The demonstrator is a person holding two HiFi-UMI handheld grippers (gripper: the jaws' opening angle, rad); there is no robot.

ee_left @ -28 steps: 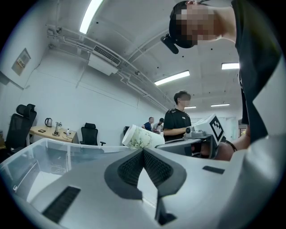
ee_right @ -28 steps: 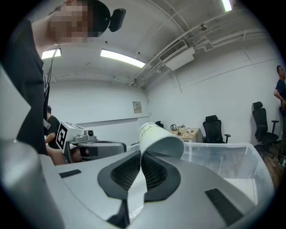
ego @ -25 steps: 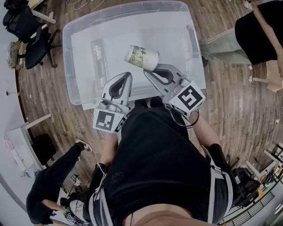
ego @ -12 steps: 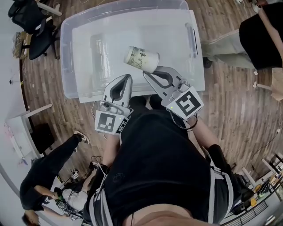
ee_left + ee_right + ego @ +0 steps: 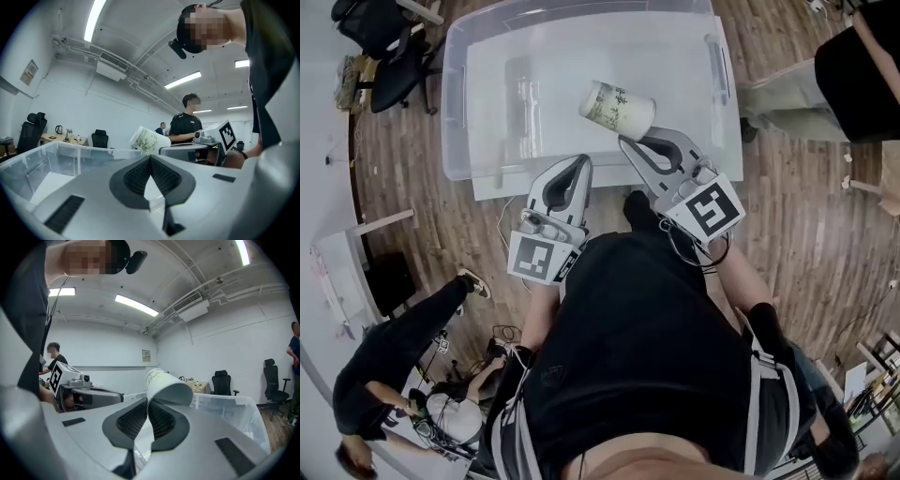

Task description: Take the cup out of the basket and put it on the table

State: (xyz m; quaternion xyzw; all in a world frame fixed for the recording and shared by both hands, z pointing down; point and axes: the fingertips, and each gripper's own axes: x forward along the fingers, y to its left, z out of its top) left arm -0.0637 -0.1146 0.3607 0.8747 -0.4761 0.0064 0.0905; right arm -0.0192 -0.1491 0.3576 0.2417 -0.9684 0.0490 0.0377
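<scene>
1. Currently, the right gripper pinches the rim of a white paper cup with green print, held tilted above the clear plastic basket.
2. The left gripper, jaws together on nothing, sits at the basket's near edge.
3. Advice: grip firmly, clear the basket's near wall, then right the cup before setting it down.
</scene>
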